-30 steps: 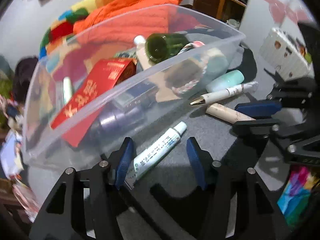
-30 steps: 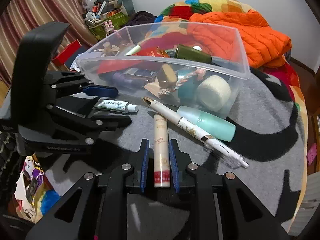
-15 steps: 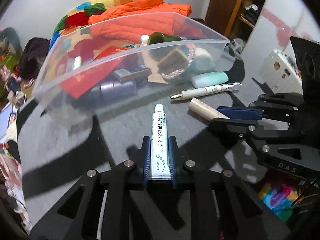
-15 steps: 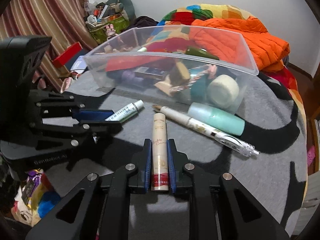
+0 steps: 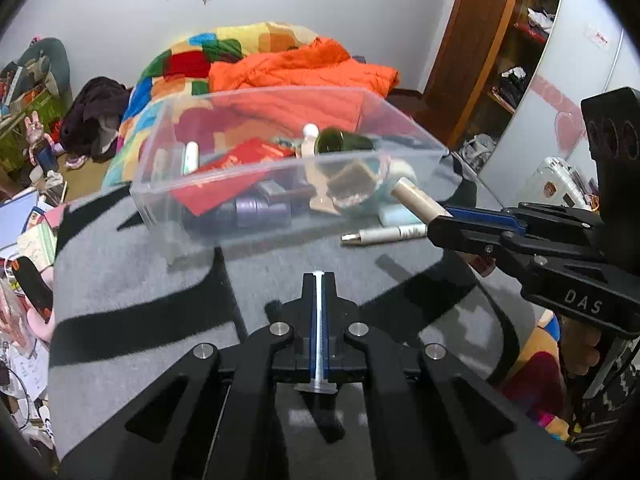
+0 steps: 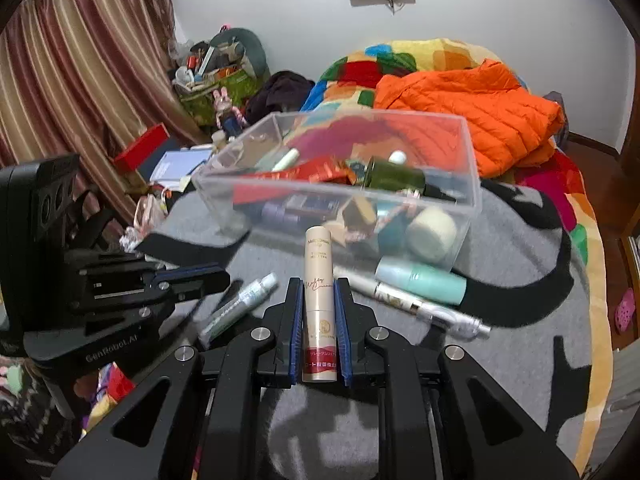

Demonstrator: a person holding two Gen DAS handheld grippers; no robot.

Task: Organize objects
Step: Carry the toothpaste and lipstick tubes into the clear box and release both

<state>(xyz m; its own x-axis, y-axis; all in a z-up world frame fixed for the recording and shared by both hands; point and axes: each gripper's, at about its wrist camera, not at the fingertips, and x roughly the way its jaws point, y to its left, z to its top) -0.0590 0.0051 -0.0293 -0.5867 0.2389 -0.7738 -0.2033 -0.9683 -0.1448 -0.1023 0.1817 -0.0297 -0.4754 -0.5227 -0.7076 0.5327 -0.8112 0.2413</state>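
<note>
My left gripper (image 5: 319, 278) is shut on a thin white ointment tube (image 5: 319, 320), seen edge-on between the blue pads and held above the grey blanket. In the right wrist view that tube (image 6: 240, 306) sticks out beside the left gripper (image 6: 208, 278). My right gripper (image 6: 318, 286) is shut on a cream cosmetic tube (image 6: 318, 280) with a red base, lifted and pointing toward the clear plastic bin (image 6: 224, 200). The left wrist view has the right gripper (image 5: 452, 218) and its cream tube (image 5: 416, 200) just in front of the bin (image 5: 168, 208), which holds several items.
A white pen (image 6: 420, 306) and a teal bottle (image 6: 422, 282) lie on the blanket in front of the bin. An orange jacket (image 6: 464, 108) and a colourful quilt lie behind it. Clutter covers the floor at the left, by a striped curtain (image 6: 60, 80).
The left gripper closed on the white tube, lifted it off the blanket and rolled it edge-on. The right gripper raised the cream tube toward the bin.
</note>
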